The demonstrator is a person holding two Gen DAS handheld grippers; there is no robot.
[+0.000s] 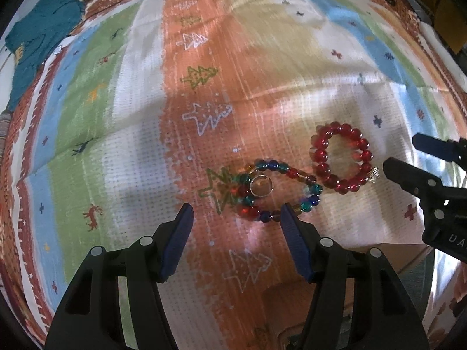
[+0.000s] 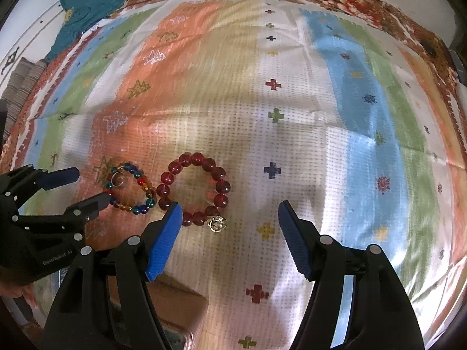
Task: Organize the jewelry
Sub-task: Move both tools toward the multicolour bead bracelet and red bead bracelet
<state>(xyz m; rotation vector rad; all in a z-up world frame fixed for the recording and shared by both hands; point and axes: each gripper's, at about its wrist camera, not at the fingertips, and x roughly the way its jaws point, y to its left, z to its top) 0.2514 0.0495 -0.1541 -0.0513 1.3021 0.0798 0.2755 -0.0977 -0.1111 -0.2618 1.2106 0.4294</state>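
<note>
Soft uneven light, broad shadows, slight blur, fisheye-bent edges.

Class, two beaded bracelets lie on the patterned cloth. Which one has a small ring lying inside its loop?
The multicoloured bracelet: a thin metal ring lies inside its loop. The all-red bracelet beside it instead carries a metallic charm on its edge.

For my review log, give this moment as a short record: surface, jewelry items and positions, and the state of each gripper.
surface: patterned striped cloth
item 1: multicolour bead bracelet, flat on the orange stripe
item 2: small metal ring, lying inside the multicolour loop
item 3: red bead bracelet, flat beside item 1, with a metallic charm
other: teal cloth at the far left edge
left gripper: open, holding nothing, above the multicolour bracelet
right gripper: open, holding nothing, near the red bracelet
</note>
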